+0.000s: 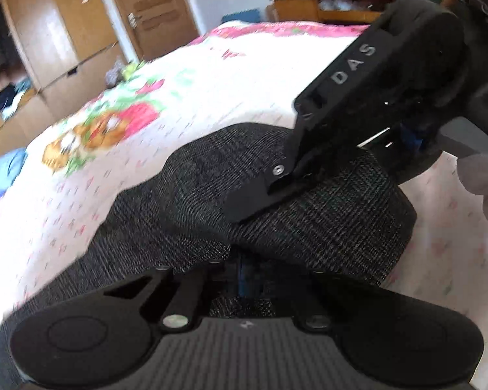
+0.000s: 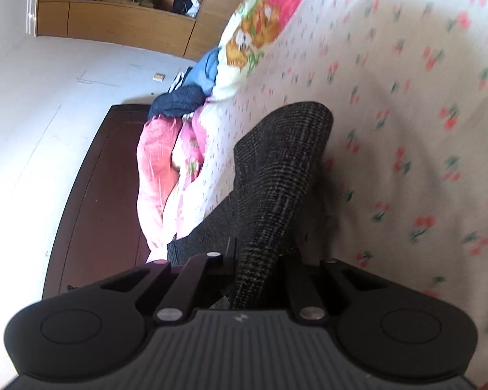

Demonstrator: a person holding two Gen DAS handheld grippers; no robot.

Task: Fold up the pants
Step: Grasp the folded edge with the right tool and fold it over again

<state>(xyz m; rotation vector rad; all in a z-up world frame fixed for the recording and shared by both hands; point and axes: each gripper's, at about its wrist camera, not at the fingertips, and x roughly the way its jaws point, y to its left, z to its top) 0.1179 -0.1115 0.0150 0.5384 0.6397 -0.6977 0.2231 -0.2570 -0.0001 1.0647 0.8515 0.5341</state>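
Note:
The dark grey checked pants [image 1: 309, 208] lie on a white flowered bedsheet [image 1: 211, 97]. In the left wrist view my left gripper [image 1: 240, 279] is shut on the near edge of the pants, the cloth draped over its fingers. My right gripper [image 1: 260, 195] comes in from the upper right, its jaws shut on a fold of the same cloth. In the right wrist view the pants [image 2: 276, 178] rise as a lifted band from my right gripper [image 2: 240, 276], which pinches them; its fingertips are hidden by the cloth.
A wooden wardrobe [image 1: 48, 48] and door stand beyond the bed. A desk [image 1: 325, 6] is at the far end. Pink and blue clothes [image 2: 166, 149] are piled at the bed's edge by a dark brown board [image 2: 91, 195]. A gloved hand [image 1: 484, 182] holds the right gripper.

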